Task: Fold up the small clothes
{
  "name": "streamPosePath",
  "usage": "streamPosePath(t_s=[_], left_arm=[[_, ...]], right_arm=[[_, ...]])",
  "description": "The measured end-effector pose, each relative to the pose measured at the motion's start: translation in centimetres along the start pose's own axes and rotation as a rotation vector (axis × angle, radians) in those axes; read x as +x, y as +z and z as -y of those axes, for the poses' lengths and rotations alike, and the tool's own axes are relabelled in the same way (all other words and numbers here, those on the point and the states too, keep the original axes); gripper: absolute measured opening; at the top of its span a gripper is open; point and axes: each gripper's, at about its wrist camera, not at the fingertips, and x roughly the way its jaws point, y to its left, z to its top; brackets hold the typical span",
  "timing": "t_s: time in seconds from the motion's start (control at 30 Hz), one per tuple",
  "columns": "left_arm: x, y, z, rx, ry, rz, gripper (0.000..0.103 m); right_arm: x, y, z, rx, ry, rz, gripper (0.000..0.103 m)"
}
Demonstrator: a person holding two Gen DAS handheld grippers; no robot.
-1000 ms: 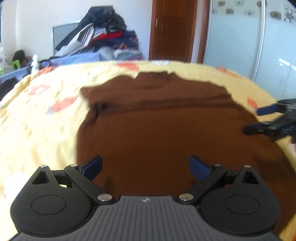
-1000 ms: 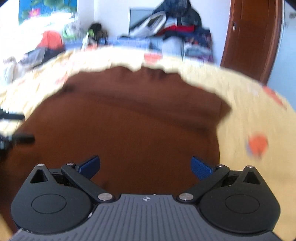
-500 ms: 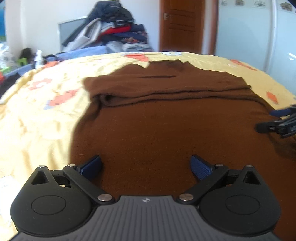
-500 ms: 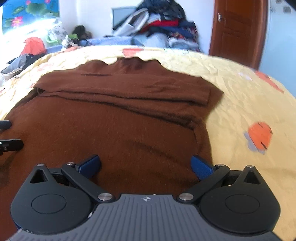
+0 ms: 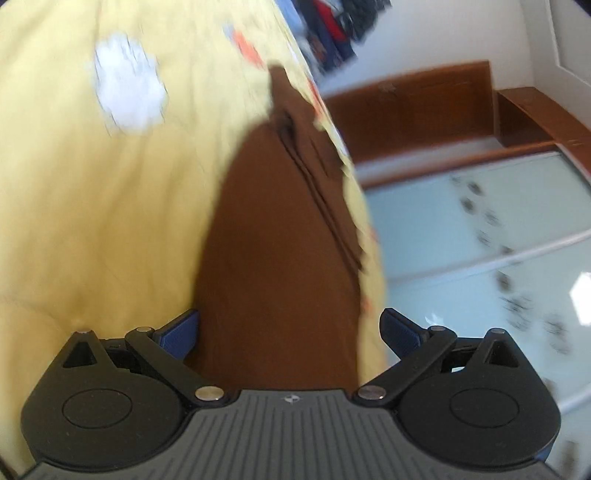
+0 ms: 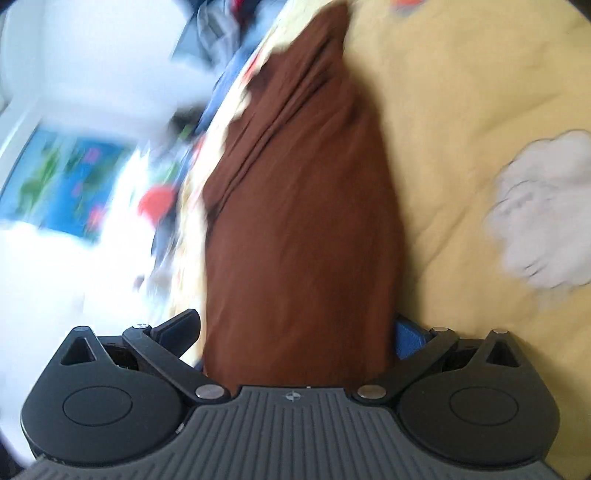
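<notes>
- Half a second ago both views looked level across the bed; now both are rolled sideways and blurred.
- The left gripper (image 5: 290, 328) and right gripper (image 6: 295, 332) have jaws spread, as before.
- The brown garment (image 5: 280, 258) lies between each pair of fingers, on the yellow bedspread (image 5: 92, 221).

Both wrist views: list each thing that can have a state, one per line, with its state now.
Sweater: brown, sleeves folded in, lying on the bed, its near edge between both tongs.
Left tongs: open, rolled sideways, astride the sweater edge.
Right tongs: open, rolled sideways, astride the sweater edge.
Bedsheet: yellow, spread, lightly creased.
Clothes pile: heaped, blurred.
</notes>
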Motion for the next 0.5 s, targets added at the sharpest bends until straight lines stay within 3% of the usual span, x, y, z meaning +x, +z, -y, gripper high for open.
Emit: streamPosePath(t_s=[0.13,0.27,0.3,0.37,0.4,0.43,0.5], left_arm=[[0.9,-0.9,0.5,0.022,-0.013,-0.150,0.103],[1.0,-1.5,1.3,0.058,0.040,-0.177,0.101],[1.0,-1.5,1.3,0.061,0.060,-0.175,0.095],[1.3,-1.7,1.4,0.073,0.117,-0.189,0.066],[1.4,-1.7,1.3,0.075,0.148,-0.204,0.043],[1.5,-1.8,1.2,0.079,0.176,-0.217,0.028],[1.4,-1.7,1.2,0.082,0.206,-0.221,0.022]], right_arm=[[1.2,-1.3,-0.9,-0.026,0.014,-0.100,0.103],[1.5,-2.1,-1.4,-0.031,0.009,-0.101,0.103],[1.6,-2.0,-1.5,-0.040,0.007,-0.098,0.103],[1.8,-2.2,-1.8,-0.065,-0.007,-0.093,0.097],[1.6,-2.4,-2.1,-0.080,-0.022,-0.088,0.092],[1.7,-2.4,-2.3,-0.096,-0.036,-0.086,0.088],[1.6,-2.5,-2.4,-0.124,-0.076,-0.084,0.062]])
